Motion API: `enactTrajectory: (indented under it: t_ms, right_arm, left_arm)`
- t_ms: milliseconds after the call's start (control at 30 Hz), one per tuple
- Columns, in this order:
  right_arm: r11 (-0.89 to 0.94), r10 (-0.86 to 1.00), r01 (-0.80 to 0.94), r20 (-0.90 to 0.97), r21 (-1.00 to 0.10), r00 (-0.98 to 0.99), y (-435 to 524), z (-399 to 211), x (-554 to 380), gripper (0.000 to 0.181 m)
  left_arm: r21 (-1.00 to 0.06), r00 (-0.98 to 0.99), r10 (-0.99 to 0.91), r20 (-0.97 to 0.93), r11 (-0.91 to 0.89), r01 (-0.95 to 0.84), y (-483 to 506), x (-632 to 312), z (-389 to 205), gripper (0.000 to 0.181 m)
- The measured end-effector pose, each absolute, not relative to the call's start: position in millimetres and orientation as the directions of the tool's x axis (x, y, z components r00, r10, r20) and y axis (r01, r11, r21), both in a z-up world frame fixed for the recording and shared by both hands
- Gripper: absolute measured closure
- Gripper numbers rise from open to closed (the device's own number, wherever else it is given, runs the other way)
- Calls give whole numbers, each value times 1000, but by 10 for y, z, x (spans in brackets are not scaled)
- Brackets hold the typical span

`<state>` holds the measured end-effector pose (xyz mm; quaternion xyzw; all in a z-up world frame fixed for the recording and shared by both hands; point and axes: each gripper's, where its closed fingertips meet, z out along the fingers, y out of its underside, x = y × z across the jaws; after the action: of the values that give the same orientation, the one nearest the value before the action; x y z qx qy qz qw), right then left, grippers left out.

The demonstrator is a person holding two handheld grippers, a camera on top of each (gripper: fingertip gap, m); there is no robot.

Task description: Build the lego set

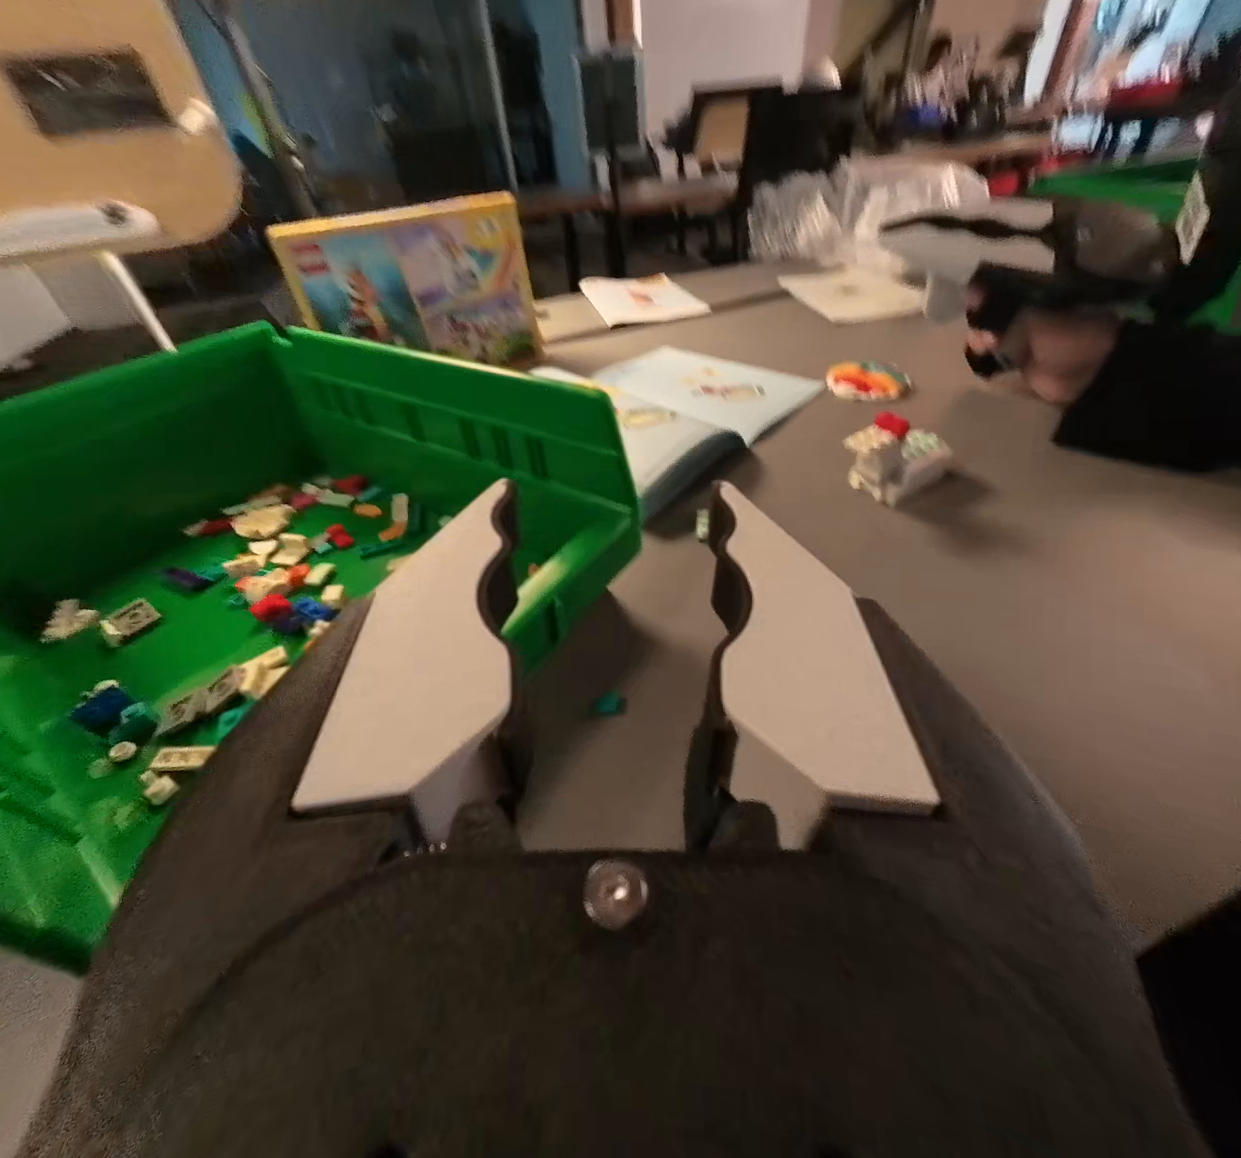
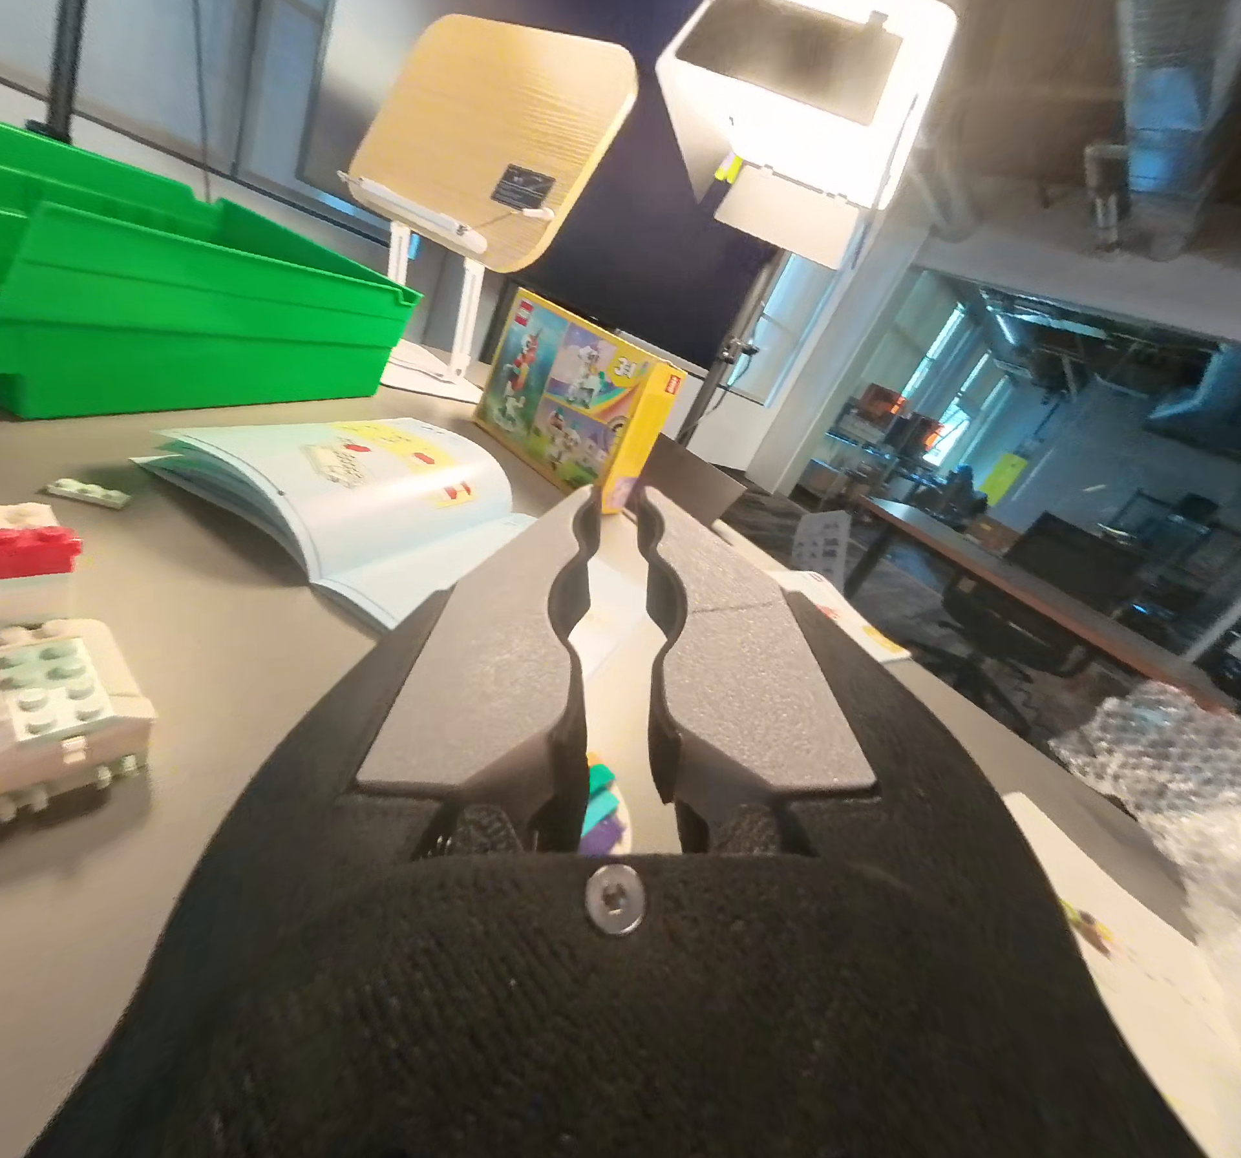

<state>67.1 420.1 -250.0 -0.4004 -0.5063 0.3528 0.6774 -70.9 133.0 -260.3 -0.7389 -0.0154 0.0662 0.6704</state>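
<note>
My left gripper (image 1: 614,501) is open and empty, low over the grey table (image 1: 940,656) beside the green bin (image 1: 470,407) of several loose Lego pieces (image 1: 275,562). A small teal piece (image 1: 608,703) lies on the table under its fingers. The part-built white and pale green model (image 1: 896,461), with a red brick on top, stands ahead to the right; it also shows in the right wrist view (image 2: 60,676). A round rainbow piece (image 1: 868,380) lies beyond it. My right gripper (image 2: 616,496) is empty, its fingers a narrow gap apart, above the rainbow piece (image 2: 604,803).
An open instruction booklet (image 2: 376,501) and the yellow Lego box (image 2: 577,401) lie ahead. A pale green plate (image 2: 87,493) lies near the booklet. Stacked green bins (image 2: 168,320), a wooden book stand (image 2: 497,139), a lamp (image 2: 806,72), bubble wrap (image 2: 1175,756) and loose sheets (image 2: 1141,924) surround the area. The tips of one gripper are about 30 cm away from the tips of the other. About 15 cm separates my left fingertips from the pale green plate (image 2: 87,493).
</note>
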Motion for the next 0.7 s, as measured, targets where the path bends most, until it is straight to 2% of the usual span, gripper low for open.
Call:
enactTrajectory:
  t_ms: [200,467,700]
  right_arm:
    - [436,850,-23,403,-900,339,4408,-2500,750,174]
    - [444,807,31,414,-896,421,4575,-2512,843,174]
    - [435,824,14,405,-900,395,4539,-2516,808,174]
  left_arm:
    - [-995,993,119,-21,94,-32,1363,-755,-2429,125]
    - [-979,988,33,-148,134,-151,1694,-489,-2451,129]
    - [-973,974,3,-226,51,-226,1816,-404,-2616,132]
